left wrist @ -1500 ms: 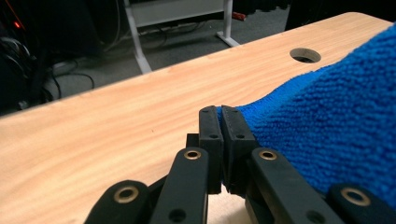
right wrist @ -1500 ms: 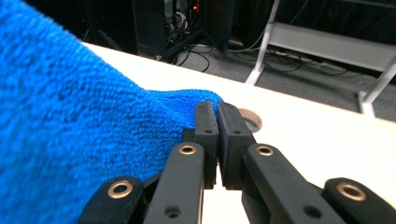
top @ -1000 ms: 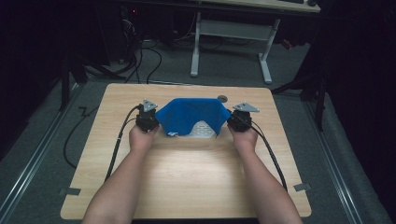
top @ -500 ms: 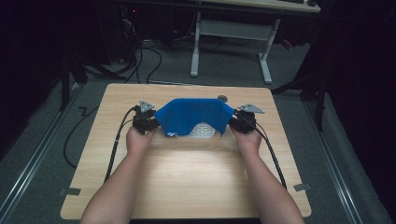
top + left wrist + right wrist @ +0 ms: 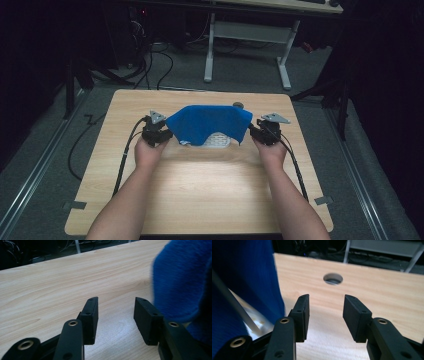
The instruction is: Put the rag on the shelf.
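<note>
Lying draped over a white basket (image 5: 216, 140) mid-desk (image 5: 200, 190): blue cloth (image 5: 210, 122), soft, light, best pinched at the side edges. Both hand-held grippers, left (image 5: 161, 134) and right (image 5: 256, 132), just opening, gaping wide, gripping nothing.

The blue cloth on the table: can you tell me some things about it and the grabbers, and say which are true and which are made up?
1. The blue cloth lies over a white basket on the wooden table. True.
2. The left gripper is clamped on the cloth. False: its fingers stand apart with bare table between them, the cloth beside them. They have just been opening.
3. The right gripper is open. True: nothing sits between its fingers, which have just been opening.
4. The cloth is red. False: it is blue.
5. There is a round hole in the table beyond the right gripper. True.
6. Both grippers sit on the same side of the cloth. False: one is at each end.
</note>
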Demonstrator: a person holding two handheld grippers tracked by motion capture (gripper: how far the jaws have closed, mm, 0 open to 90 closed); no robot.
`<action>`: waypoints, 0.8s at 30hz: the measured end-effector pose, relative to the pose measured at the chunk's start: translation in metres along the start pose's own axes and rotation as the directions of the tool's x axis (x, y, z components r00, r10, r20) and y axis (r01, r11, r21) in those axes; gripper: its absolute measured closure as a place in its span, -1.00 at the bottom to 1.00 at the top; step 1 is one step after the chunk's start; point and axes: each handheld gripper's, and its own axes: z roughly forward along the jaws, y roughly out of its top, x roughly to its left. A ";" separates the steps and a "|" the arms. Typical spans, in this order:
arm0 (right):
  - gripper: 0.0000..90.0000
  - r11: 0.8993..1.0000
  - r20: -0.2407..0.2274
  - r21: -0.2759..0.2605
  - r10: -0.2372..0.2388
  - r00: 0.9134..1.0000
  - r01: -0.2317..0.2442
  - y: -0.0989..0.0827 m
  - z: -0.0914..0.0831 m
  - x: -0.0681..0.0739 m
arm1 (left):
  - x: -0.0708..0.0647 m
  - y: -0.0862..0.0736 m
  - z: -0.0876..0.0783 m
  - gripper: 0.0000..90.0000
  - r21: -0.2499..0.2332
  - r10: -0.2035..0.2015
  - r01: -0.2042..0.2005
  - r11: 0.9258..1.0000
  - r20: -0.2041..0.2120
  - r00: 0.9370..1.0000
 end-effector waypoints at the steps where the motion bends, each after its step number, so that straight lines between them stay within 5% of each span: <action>1: 0.26 1.000 0.003 0.008 -0.007 1.000 0.007 -0.002 0.001 0.000 | -0.001 0.000 0.000 0.23 -0.001 0.005 -0.005 1.000 -0.004 1.000; 11: 0.28 1.000 0.006 0.011 -0.003 1.000 0.003 -0.008 0.000 -0.004 | 0.003 -0.003 -0.008 0.24 -0.005 0.000 0.000 1.000 -0.046 0.999; 24: 0.29 0.999 0.013 -0.027 -0.028 1.000 0.029 -0.007 -0.025 -0.003 | 0.001 -0.009 -0.036 0.26 -0.015 -0.011 0.009 1.000 -0.091 0.996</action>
